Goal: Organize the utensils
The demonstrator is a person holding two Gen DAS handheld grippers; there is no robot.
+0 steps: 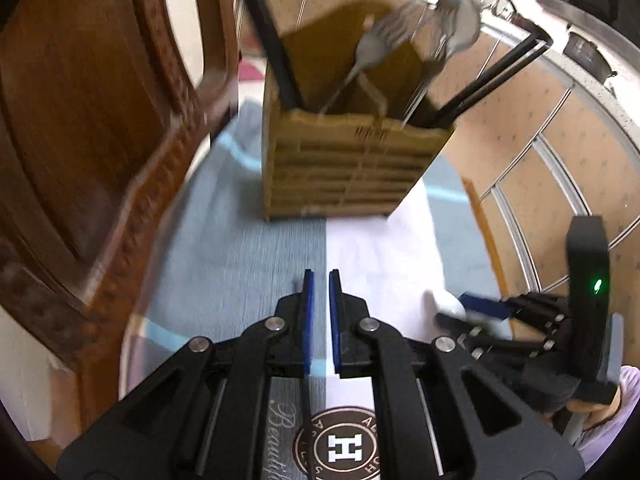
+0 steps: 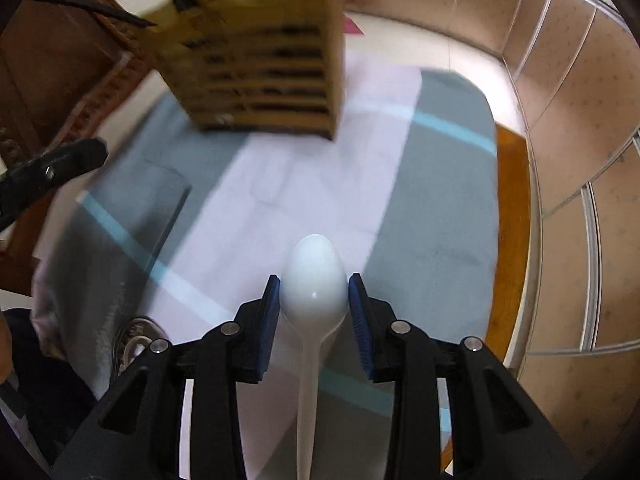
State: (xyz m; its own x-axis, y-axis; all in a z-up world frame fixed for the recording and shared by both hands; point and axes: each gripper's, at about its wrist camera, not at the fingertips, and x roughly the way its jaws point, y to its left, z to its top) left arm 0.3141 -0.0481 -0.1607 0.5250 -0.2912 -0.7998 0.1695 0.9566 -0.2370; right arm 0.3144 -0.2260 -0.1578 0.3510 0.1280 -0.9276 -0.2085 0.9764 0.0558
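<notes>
A slatted wooden utensil holder [image 1: 344,168] stands on the cloth and holds metal forks [image 1: 376,46], a metal spoon [image 1: 460,20] and black chopsticks [image 1: 272,36]. My left gripper [image 1: 322,276] is shut and empty, hovering over the cloth in front of the holder. My right gripper [image 2: 314,278] is shut on the bowl of a white plastic spoon [image 2: 314,304], whose handle runs back between the fingers. In the left wrist view the right gripper [image 1: 472,312] sits low at the right with the white spoon [image 1: 446,304] in it. The holder [image 2: 260,72] is ahead and to the left of the spoon.
A grey-blue and white cloth [image 1: 240,248] with light blue stripes covers the wooden table [image 2: 514,240]. A carved wooden chair back [image 1: 92,128] rises close on the left. A panelled beige wall [image 2: 568,160] runs along the right. A round printed logo [image 1: 344,448] lies near the front edge.
</notes>
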